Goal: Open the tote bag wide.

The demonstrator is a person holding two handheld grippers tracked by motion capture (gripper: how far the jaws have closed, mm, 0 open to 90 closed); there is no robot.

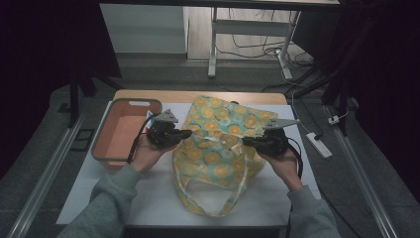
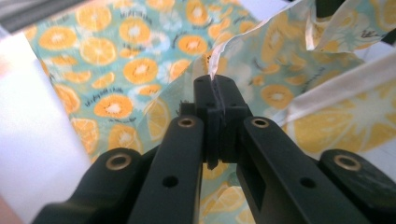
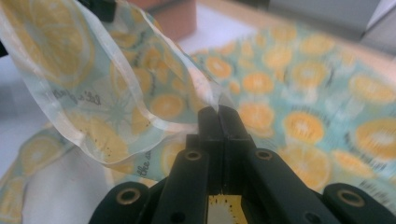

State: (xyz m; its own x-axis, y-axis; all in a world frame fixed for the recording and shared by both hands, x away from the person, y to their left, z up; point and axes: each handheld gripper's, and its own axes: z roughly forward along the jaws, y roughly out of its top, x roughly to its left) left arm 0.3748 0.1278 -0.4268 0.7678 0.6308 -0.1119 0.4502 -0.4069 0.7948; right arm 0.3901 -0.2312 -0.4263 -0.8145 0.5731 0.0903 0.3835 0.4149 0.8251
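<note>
At the near edge of the bench (image 1: 163, 198), the two long cloth handles of a thin teal fabric tote bag printed with orange slices (image 1: 218, 148) trail in loose loops toward the person's grey sleeves. The bag itself lies across the middle of the white bench top, its body running back toward the far edge.

The left gripper (image 1: 184, 134) is clamped on the bag's left rim; in the left gripper view the jaws are pressed together with a pale hem (image 2: 215, 63) pinched between them. The right gripper (image 1: 247, 141) is clamped on the opposite rim – its own view shows a fold of the cloth (image 3: 116, 107) rising out of the closed jaws.

The bag looks light, limp and unlined, so it should sag wherever it is not held – the stitched rim hem and the handles seem the surest places to grip, as flat cloth may slip.

Beyond the left hand, an orange plastic basin with a grey rim (image 1: 124, 131) sits at the bench's far-left corner. The bag's inside cannot be made out, and the far cloth is blurred in both gripper views.
</note>
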